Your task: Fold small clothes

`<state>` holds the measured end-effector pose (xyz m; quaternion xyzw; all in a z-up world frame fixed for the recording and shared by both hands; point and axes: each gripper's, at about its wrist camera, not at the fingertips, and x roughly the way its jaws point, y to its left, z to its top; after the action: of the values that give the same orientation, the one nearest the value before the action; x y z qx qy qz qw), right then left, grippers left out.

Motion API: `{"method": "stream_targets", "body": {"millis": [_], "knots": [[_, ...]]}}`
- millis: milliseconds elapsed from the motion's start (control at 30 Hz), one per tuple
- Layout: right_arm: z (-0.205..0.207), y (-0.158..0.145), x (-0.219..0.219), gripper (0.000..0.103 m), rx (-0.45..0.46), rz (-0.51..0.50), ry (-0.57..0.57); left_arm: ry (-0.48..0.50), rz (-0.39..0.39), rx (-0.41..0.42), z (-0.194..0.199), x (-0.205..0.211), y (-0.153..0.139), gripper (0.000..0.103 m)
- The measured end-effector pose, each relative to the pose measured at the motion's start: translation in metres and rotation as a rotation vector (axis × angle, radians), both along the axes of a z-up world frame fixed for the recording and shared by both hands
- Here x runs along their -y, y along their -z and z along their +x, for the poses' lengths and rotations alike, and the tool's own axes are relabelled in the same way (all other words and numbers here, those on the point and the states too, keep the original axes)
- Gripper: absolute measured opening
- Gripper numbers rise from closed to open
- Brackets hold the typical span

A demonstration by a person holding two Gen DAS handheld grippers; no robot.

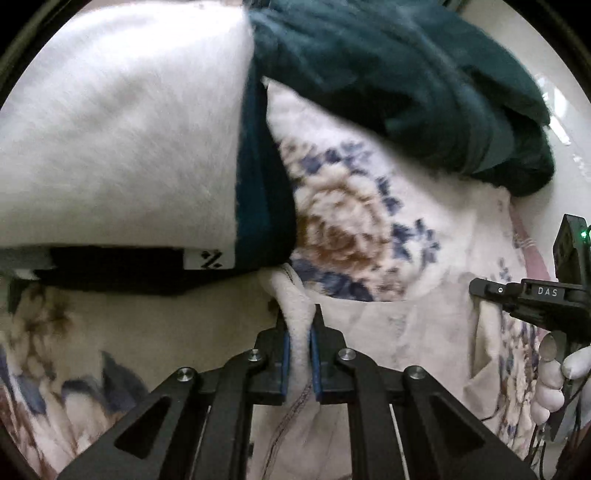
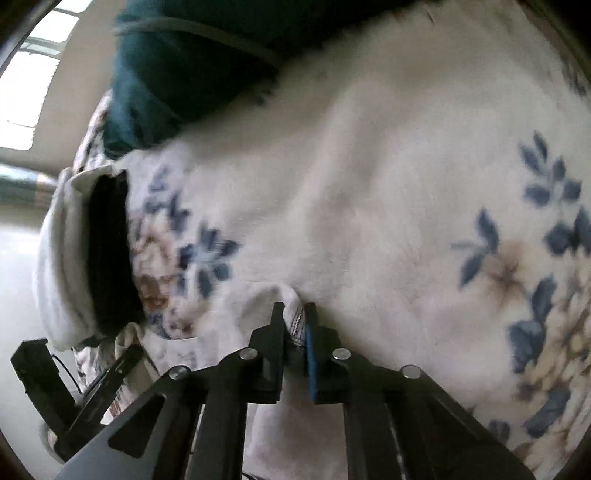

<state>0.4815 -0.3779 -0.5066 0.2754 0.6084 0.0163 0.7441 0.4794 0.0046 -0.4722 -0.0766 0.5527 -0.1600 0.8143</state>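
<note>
A fleecy white garment with blue and brown flowers fills both views. My left gripper is shut on a fold of its edge, pinched between the blue pads. My right gripper is shut on another stitched edge of the same floral garment. The right gripper also shows in the left wrist view at the right, held by a gloved hand. The left gripper shows in the right wrist view at the lower left.
A dark teal garment lies bunched beyond the floral one; it also shows in the right wrist view. A folded white garment with a black band and a logo tag lies at the left. A pale surface lies behind.
</note>
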Motion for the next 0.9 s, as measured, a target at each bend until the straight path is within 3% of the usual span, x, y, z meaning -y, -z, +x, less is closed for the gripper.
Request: {"method": "stream_targets", "body": {"millis": [233, 433, 500, 667, 767, 800, 900], "knots": [[-0.073, -0.082, -0.006, 0.008, 0.207, 0.035, -0.054, 0.002, -0.124, 0.167, -0.063, -0.032, -0.081, 0.007], [-0.172, -0.114, -0.007, 0.008, 0.247, 0.092, -0.097, -0.022, -0.213, 0.145, -0.145, -0.067, -0.095, 0.007], [-0.206, -0.108, -0.007, 0.008, 0.222, 0.096, -0.114, -0.007, -0.230, 0.108, -0.169, -0.072, -0.082, 0.008], [-0.265, -0.070, -0.003, 0.012, 0.065, 0.086, -0.177, 0.009, -0.193, -0.117, -0.215, -0.087, -0.025, 0.018], [-0.282, -0.050, 0.004, 0.021, -0.060, 0.086, -0.178, -0.058, -0.232, -0.189, -0.237, -0.110, -0.019, 0.028], [-0.287, -0.052, 0.008, 0.022, -0.062, 0.078, -0.169, -0.089, -0.246, -0.199, -0.241, -0.118, -0.021, 0.031], [-0.294, -0.062, 0.023, 0.039, -0.046, 0.107, -0.091, -0.197, -0.301, -0.241, -0.243, -0.137, -0.023, 0.036]]}}
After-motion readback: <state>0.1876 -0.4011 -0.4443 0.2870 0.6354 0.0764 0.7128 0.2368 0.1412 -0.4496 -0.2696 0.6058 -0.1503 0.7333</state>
